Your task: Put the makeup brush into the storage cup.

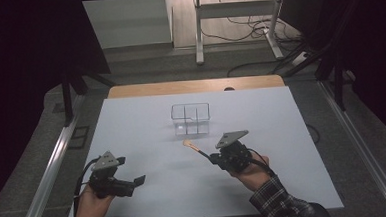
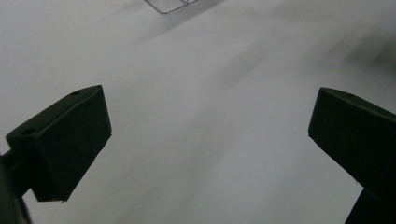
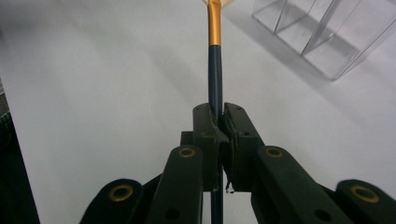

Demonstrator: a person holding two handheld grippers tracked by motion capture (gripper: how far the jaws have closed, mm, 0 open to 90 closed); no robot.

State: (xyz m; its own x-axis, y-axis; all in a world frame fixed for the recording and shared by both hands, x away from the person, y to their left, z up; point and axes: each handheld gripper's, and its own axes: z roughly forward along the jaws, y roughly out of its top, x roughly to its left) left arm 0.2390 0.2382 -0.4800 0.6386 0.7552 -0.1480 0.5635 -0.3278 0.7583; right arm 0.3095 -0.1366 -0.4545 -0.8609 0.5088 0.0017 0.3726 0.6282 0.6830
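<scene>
Two sets of fingers are mine here, one in each hand, both low over the white counter (image 1: 147, 141). My right fingers (image 3: 218, 122) are closed tight on a thin brush (image 3: 215, 70): its dark handle runs straight up between the pads, and beyond them comes a gold band and then a pale tip. In the high view the brush (image 1: 195, 148) sticks out from my right fingers (image 1: 212, 157) toward the far left, its pale tip just above or on the counter; I cannot tell which. That tip lies near the front of a clear divided box (image 1: 190, 119), but apart from it. The box stands upright around the middle of the counter, a little closer to the far edge than to the near one, and its compartments look bare. In the right gripper view the same box (image 3: 327, 37) sits off to the upper right of the brush.

My left fingers (image 1: 137, 182) hang near the near left corner of the counter, well apart from the brush and the box. They stand wide open (image 2: 210, 140), with nothing but bare white surface between them.
</scene>
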